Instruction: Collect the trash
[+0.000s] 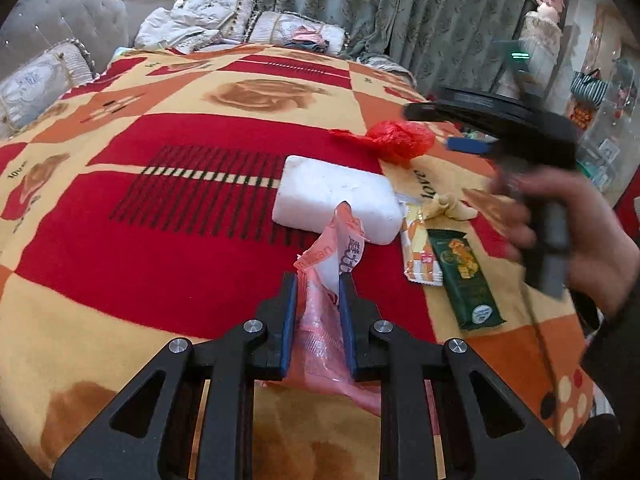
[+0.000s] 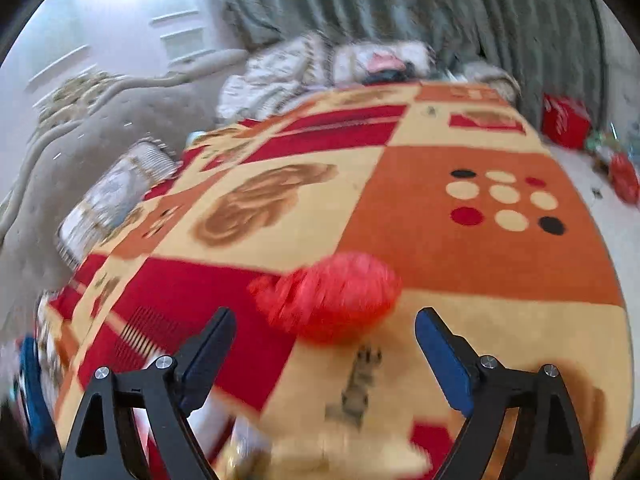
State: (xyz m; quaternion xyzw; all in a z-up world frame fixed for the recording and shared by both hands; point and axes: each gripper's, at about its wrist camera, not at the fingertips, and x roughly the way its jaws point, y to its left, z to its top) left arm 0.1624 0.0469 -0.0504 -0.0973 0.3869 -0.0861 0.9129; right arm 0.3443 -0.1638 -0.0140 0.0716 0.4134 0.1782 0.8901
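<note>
My left gripper (image 1: 318, 280) is shut on a pink plastic bag (image 1: 320, 320) and holds it over the patterned blanket (image 1: 160, 240). Ahead of it lie a white foam block (image 1: 340, 196), a crumpled red plastic bag (image 1: 396, 138), a yellow-white snack wrapper (image 1: 420, 252), a green wrapper (image 1: 468, 280) and a small yellowish scrap (image 1: 448, 204). My right gripper (image 2: 324, 322) is open just short of the red bag (image 2: 336, 296), which lies between and beyond its fingertips. The right gripper also shows blurred in the left wrist view (image 1: 460, 136), above the red bag.
Pillows (image 1: 40, 80) and a grey padded headboard (image 1: 60, 16) lie at the left and back. Green curtains (image 1: 360, 0) hang behind. A red box (image 2: 566, 120) stands on the floor beyond the blanket's right edge.
</note>
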